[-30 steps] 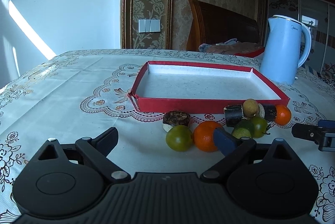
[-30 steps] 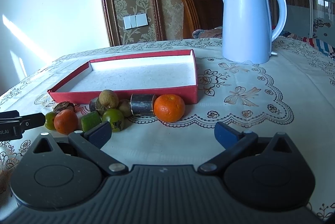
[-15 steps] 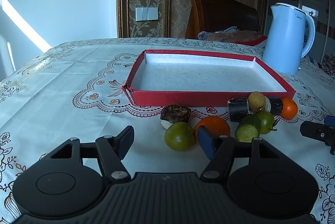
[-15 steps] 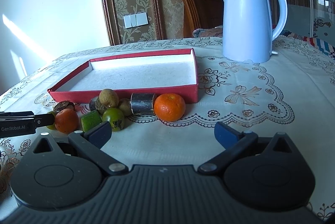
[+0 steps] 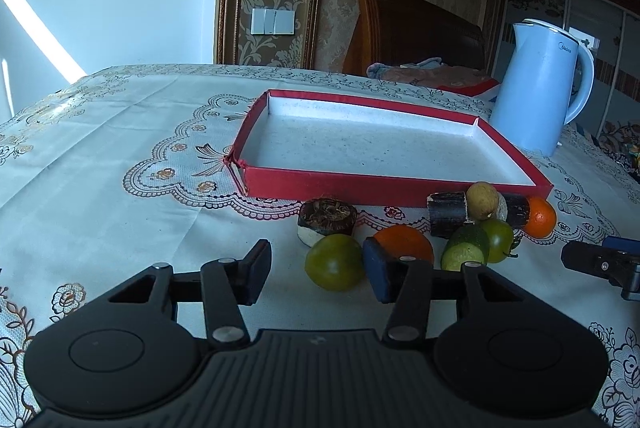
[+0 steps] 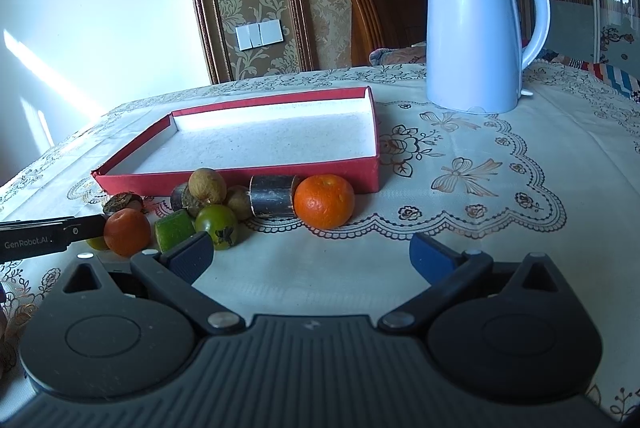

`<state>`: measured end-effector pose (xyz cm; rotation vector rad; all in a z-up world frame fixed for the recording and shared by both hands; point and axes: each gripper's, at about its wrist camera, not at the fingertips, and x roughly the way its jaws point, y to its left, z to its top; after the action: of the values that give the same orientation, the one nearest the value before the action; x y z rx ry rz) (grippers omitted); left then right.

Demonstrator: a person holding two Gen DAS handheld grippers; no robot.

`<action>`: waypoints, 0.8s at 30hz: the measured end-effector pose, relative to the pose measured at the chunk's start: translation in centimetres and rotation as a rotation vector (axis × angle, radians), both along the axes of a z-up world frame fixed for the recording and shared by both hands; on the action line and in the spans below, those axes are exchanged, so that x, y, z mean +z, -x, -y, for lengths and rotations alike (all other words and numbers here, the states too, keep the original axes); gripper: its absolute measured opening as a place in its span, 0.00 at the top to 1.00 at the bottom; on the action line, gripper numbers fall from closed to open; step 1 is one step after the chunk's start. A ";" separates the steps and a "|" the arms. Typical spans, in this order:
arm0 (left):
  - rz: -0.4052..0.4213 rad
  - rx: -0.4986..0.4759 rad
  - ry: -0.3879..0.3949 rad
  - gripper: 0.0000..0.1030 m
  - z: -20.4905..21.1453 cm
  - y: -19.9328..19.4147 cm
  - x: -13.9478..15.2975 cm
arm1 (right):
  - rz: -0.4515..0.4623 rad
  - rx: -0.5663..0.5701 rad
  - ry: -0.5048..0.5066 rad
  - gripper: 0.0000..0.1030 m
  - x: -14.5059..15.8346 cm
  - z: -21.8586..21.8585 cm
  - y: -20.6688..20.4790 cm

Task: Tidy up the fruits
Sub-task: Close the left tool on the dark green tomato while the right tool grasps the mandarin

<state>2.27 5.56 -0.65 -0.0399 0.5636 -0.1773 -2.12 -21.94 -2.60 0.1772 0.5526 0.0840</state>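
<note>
Closing my left gripper [image 5: 316, 270], its jaws narrowed before the round green tomato [image 5: 335, 261] on the bench [image 5: 100, 156], empty. My right gripper [image 6: 310, 256] gaped wide. Smooth, soft-skinned fruit: I judged gripping its widest middle gently, below the shallow red tray [image 5: 394, 184].

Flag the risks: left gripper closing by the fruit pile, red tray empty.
The left gripper is closing around the green tomato, not gripping yet. Its right finger is wedged beside the orange, which may roll. The fruit are packed tight, so a nudge could scatter them. The red tray wall could catch a low carry.
</note>
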 end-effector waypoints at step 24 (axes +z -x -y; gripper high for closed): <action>-0.055 0.001 -0.065 0.61 1.3 -1.2 -0.7 | -0.011 0.178 0.137 0.40 1.2 -1.5 -3.6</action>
<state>3.43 4.23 -1.34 0.0186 0.6239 -0.1573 1.44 -20.45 -1.43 -0.0051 0.5826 0.2182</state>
